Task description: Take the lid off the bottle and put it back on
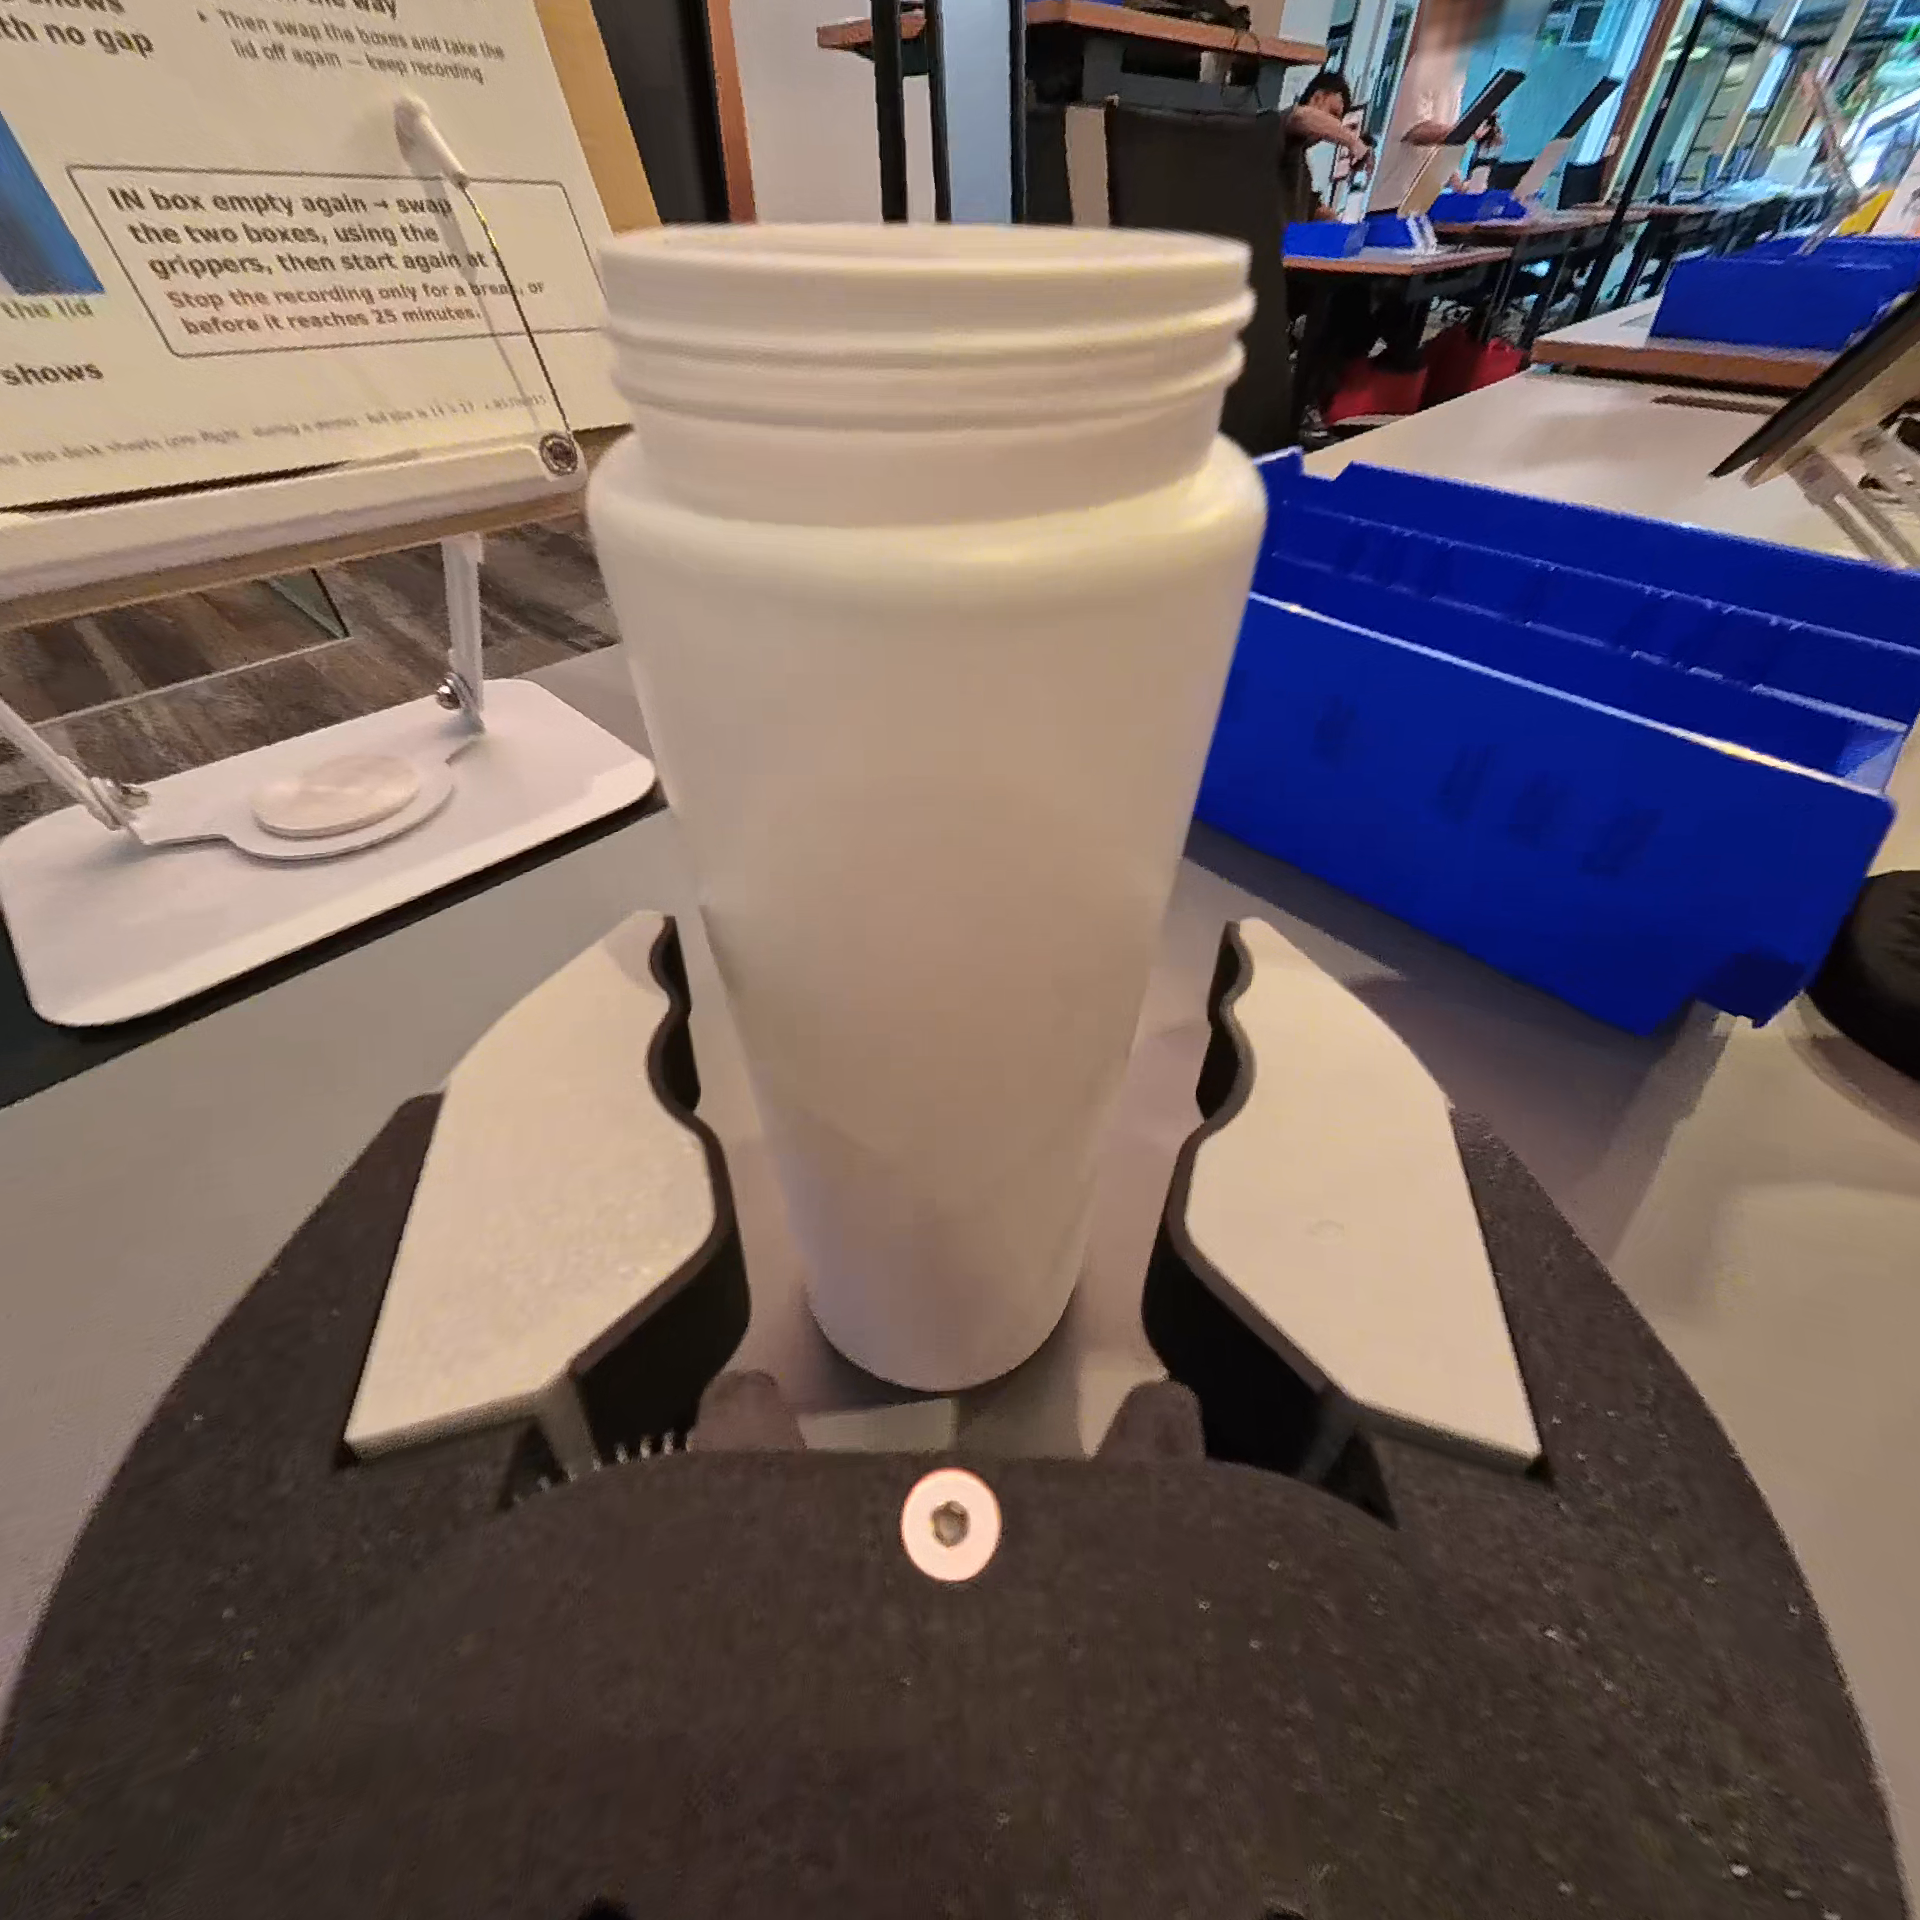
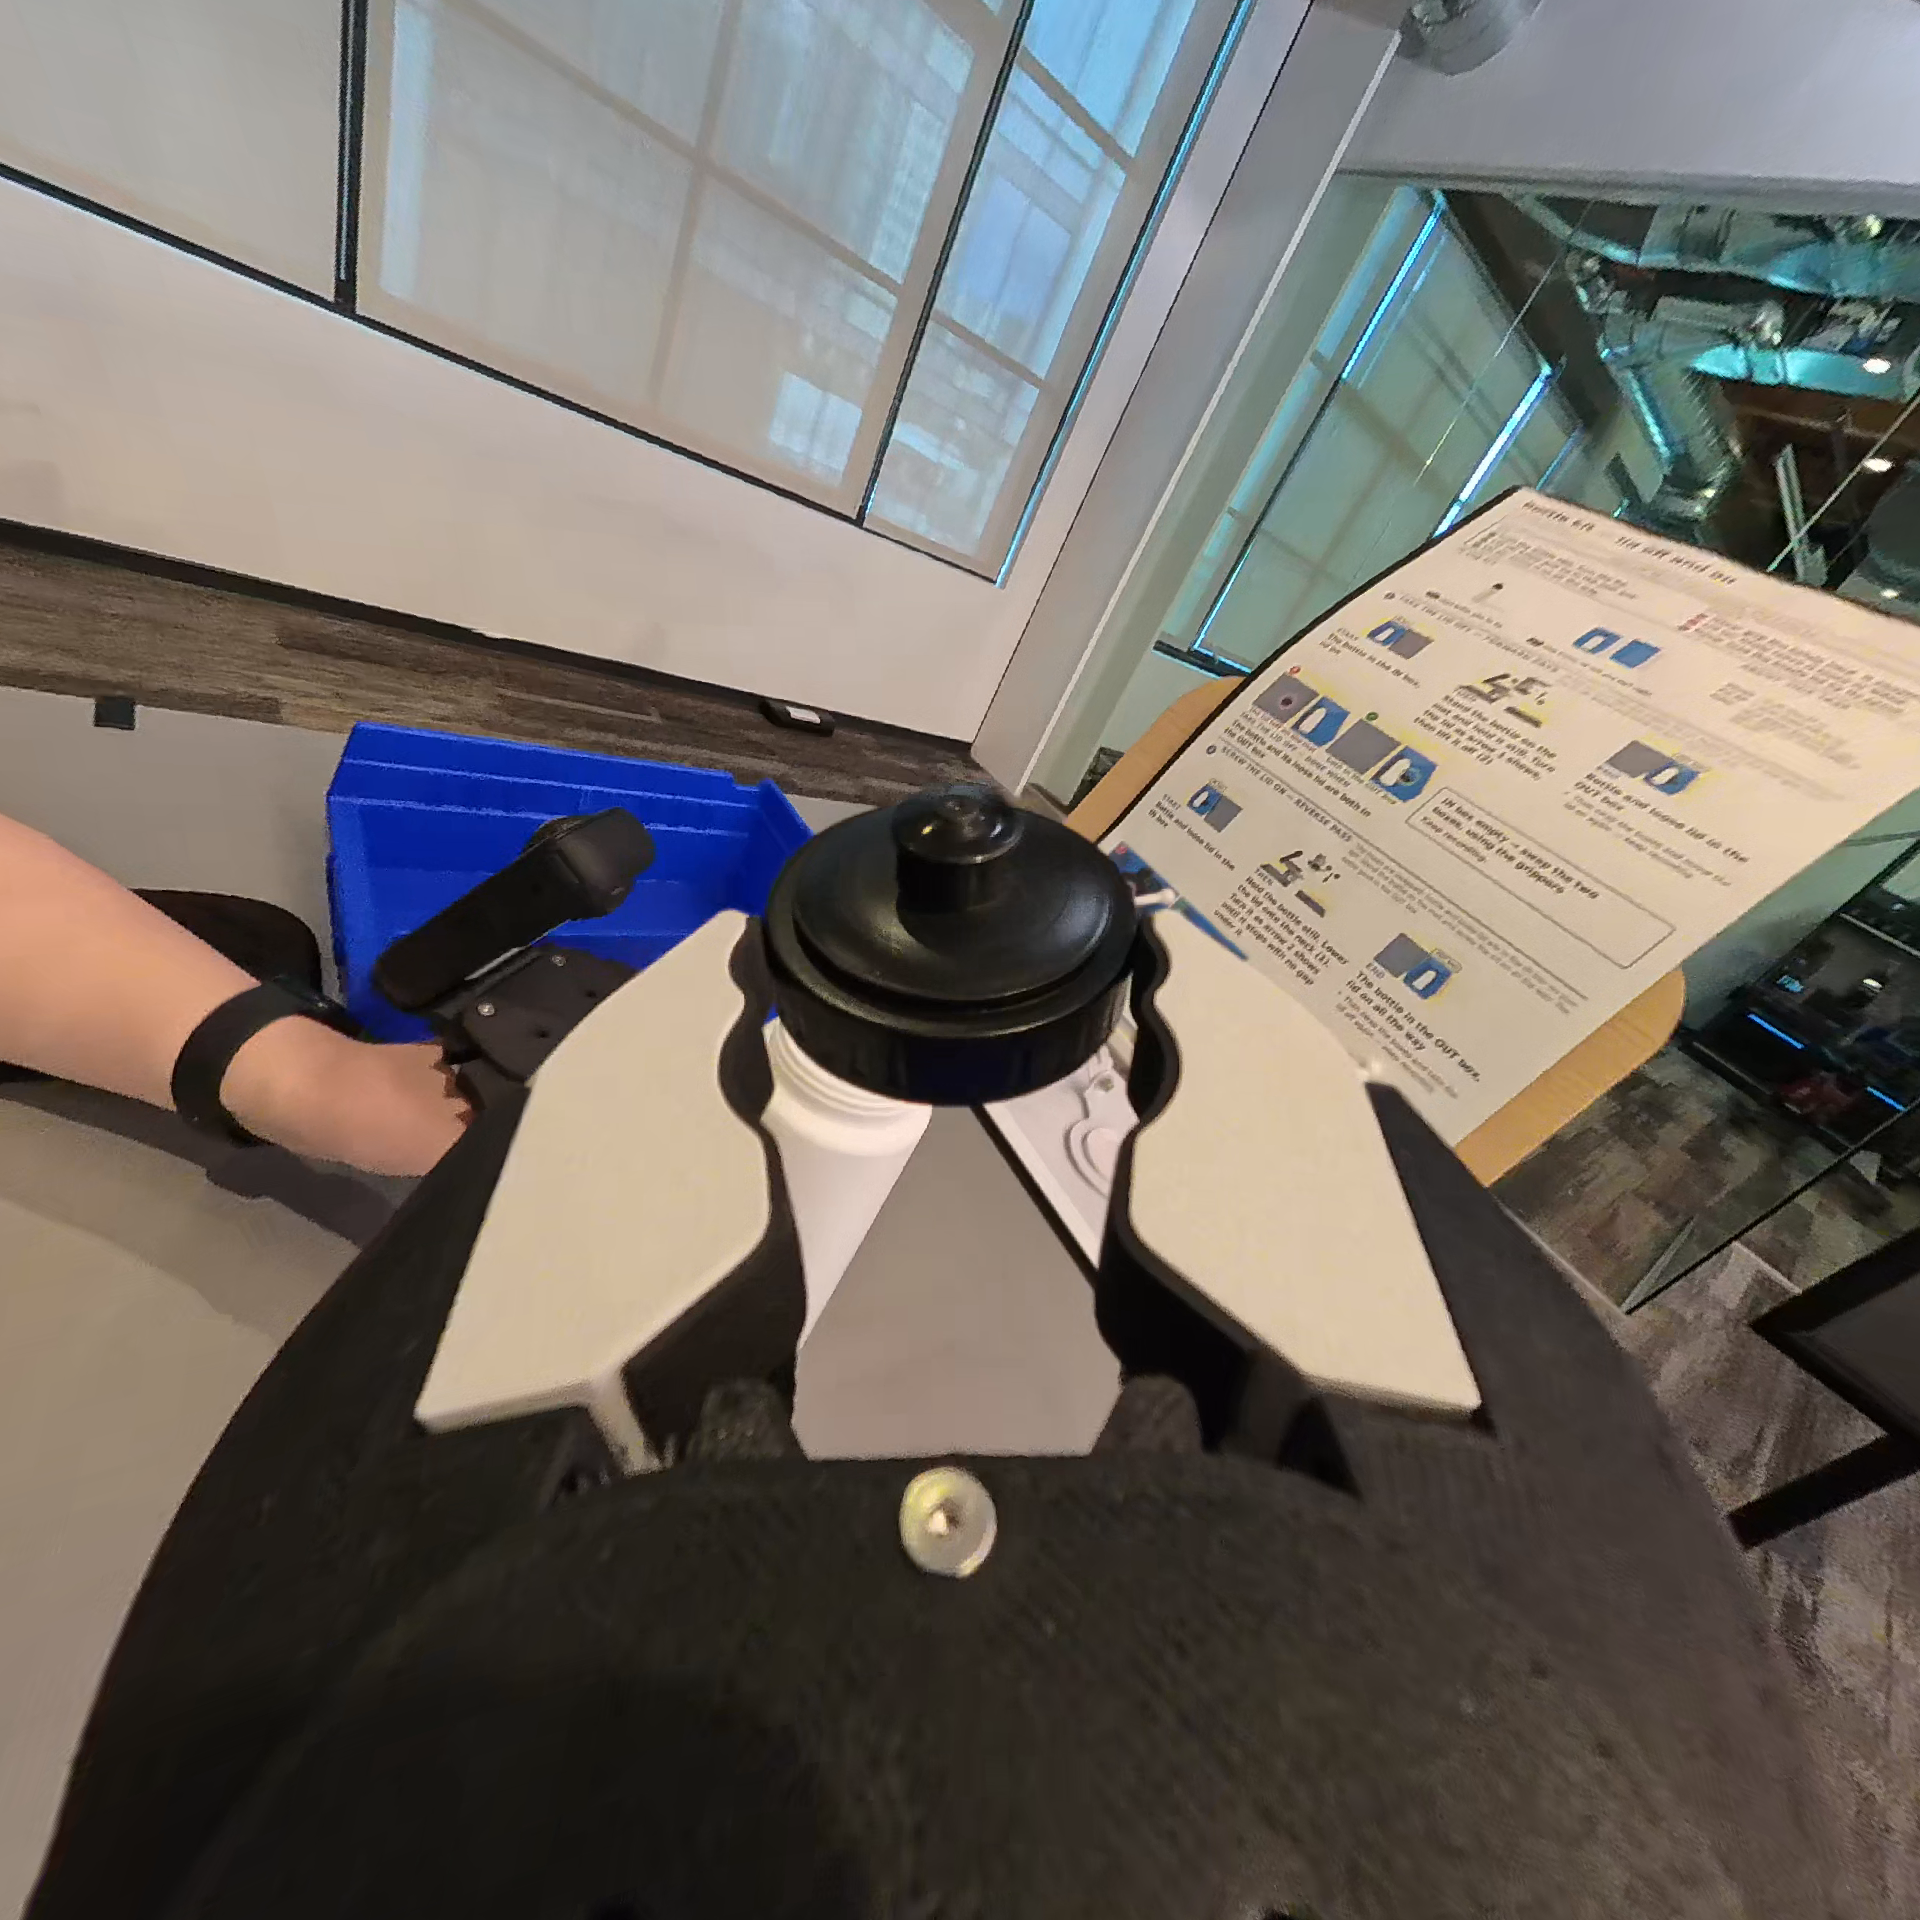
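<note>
1. The white bottle [image 1: 935, 790] stands upright on the grey table [image 1: 208, 1299], near the blue bin [image 1: 1558, 748]; its threaded neck is bare.
2. The left gripper [image 1: 940, 1039] has its jaws spread, one on each side of the bottle's body; neither plainly touches it.
3. The right gripper [image 2: 945, 997] pinches the black lid [image 2: 951, 935] by its rim, just above the bottle neck [image 2: 847, 1117].
4. Whether the lid touches the neck, I cannot tell.
5. So the lid looks already off; what is left, I judge, is seating it and screwing it down tight.
6. The left jaws would likely have to clamp the bottle first.
</note>
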A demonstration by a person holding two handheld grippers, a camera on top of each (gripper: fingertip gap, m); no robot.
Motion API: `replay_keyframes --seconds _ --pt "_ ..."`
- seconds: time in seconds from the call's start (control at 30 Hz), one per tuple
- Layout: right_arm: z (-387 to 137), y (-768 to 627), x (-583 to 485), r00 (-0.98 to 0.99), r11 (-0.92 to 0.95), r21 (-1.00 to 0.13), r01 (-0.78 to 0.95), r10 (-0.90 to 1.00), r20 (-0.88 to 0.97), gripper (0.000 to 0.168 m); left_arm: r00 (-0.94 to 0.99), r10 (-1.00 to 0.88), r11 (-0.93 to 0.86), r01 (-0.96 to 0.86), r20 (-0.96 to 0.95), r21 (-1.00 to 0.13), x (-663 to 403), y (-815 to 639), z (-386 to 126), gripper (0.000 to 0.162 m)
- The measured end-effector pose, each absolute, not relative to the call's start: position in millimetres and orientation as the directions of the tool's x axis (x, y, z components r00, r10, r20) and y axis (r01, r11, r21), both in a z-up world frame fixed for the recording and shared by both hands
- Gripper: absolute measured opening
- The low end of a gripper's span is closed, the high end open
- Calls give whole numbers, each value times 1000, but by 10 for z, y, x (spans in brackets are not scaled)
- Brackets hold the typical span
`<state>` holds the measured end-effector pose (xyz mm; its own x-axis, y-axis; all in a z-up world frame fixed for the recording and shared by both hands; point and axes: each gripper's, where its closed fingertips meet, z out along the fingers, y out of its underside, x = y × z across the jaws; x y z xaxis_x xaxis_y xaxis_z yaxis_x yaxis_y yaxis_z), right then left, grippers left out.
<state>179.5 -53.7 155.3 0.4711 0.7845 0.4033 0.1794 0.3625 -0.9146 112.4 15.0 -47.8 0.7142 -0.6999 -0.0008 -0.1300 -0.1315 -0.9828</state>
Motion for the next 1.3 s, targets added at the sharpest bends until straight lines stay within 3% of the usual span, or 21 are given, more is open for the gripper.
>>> replay_keyframes --seconds 0.13,0.3,0.57,0.87,1.3 --pt "1454 -472 1738 458 342 -917 205 795 398 69 708 -706 -127 -103 17 -987 1141 198 -486 84" --pt "1308 -390 1661 435 284 -935 213 829 351 69 654 -756 -127 -104 28 -986 1231 135 -496 83" --pt "929 -264 1400 275 -29 -996 81 961 -6 69 565 -825 -113 -129 20 -985 1383 -83 -502 83" --pt "620 -196 1235 288 18 -976 216 954 82 69 552 -833 -116 -144 17 -983 1402 -78 -507 83" --pt "472 -136 1206 252 -23 -976 216 967 33 69 546 -838 -120 -155 16 -981 1410 -75 -509 82"
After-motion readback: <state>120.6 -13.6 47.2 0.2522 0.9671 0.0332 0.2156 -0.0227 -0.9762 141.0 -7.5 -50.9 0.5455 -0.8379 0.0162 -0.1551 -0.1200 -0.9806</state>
